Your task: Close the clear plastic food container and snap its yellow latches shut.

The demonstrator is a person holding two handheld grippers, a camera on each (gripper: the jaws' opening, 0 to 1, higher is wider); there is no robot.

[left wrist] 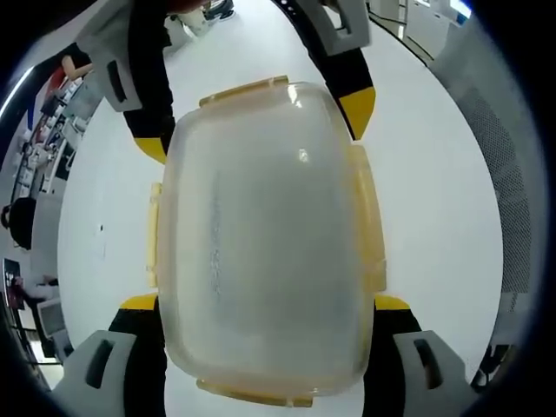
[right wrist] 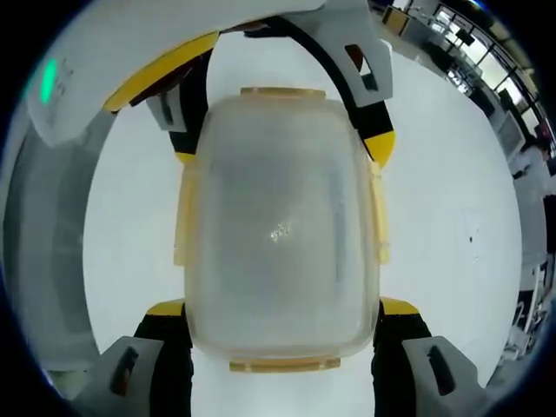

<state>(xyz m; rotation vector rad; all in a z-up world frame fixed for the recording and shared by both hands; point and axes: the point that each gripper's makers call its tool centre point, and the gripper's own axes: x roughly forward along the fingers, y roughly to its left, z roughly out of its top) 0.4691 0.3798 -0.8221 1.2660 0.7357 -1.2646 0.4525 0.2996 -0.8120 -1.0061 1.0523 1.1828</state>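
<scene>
A clear plastic food container (left wrist: 265, 234) with its lid on lies on the white table (left wrist: 434, 174). Yellow latches run along its edges, such as one side latch (left wrist: 154, 234) and one end latch (left wrist: 243, 89); whether they are snapped down I cannot tell. My left gripper (left wrist: 265, 304) holds one end, its yellow-tipped jaws pressed against both long sides. My right gripper (left wrist: 254, 129) comes in from the opposite end and straddles the container the same way. In the right gripper view the container (right wrist: 280, 226) sits between the right gripper (right wrist: 282, 306) and the left gripper (right wrist: 282, 148).
A grey perforated panel (left wrist: 499, 174) stands along one side of the table and curves past as the panel (right wrist: 43, 261). Desks and a seated person (left wrist: 19, 221) lie beyond the table's far side. Bare white tabletop (right wrist: 452, 217) surrounds the container.
</scene>
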